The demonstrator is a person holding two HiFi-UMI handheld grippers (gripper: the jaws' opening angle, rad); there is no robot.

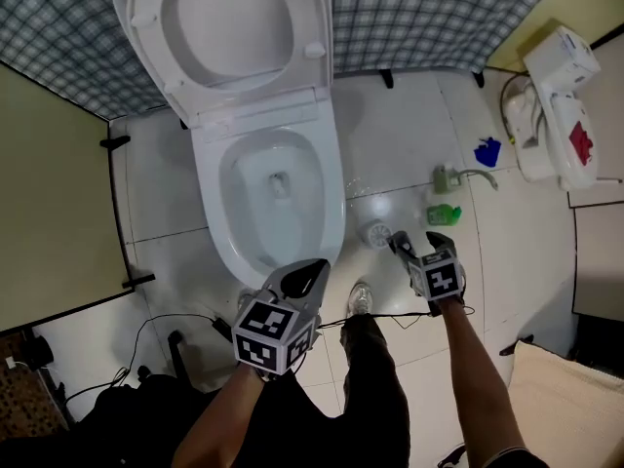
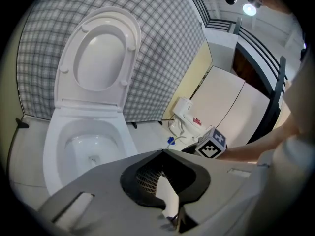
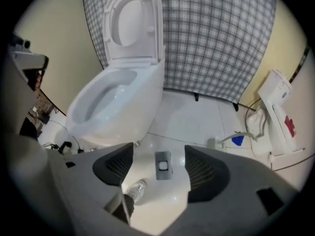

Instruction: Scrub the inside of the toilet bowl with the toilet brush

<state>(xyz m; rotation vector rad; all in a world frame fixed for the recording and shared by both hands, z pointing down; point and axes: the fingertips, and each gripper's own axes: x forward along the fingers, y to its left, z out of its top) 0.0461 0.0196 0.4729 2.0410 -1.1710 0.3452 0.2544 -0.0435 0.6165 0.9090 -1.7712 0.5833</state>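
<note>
On the white tile floor at far left, a beige partition (image 1: 49, 213), with black cables (image 1: 146, 331) near its foot. Next to that, the toilet, with the lid (image 1: 229, 22) and seat tipped up against a blue-checked wall (image 1: 439, 18), and the open toilet bowl (image 1: 330, 203) with a little water at the bottom. Just below the bowl's front rim, the left gripper (image 1: 310, 273), aimed toward the bowl, tongs together at the tips and clamped on nothing. Right of it, a pale shoe (image 1: 361, 298) on the tile. Then the toilet brush (image 1: 377, 233), upright on the floor just beside the right flank of the bowl's foot, outside the bowl, seen from above as a pale round shape, apart from both tools. Close to its right, the right gripper (image 1: 419, 245), pointed steeply down, tongs spread wide over bare tile and a small grey square plate (image 3: 163, 165), gripping nothing. Further right, a green bottle (image 1: 444, 214), a small blue object (image 1: 487, 151) and, at the edge, a white appliance (image 1: 556, 105) with a red mark.
</note>
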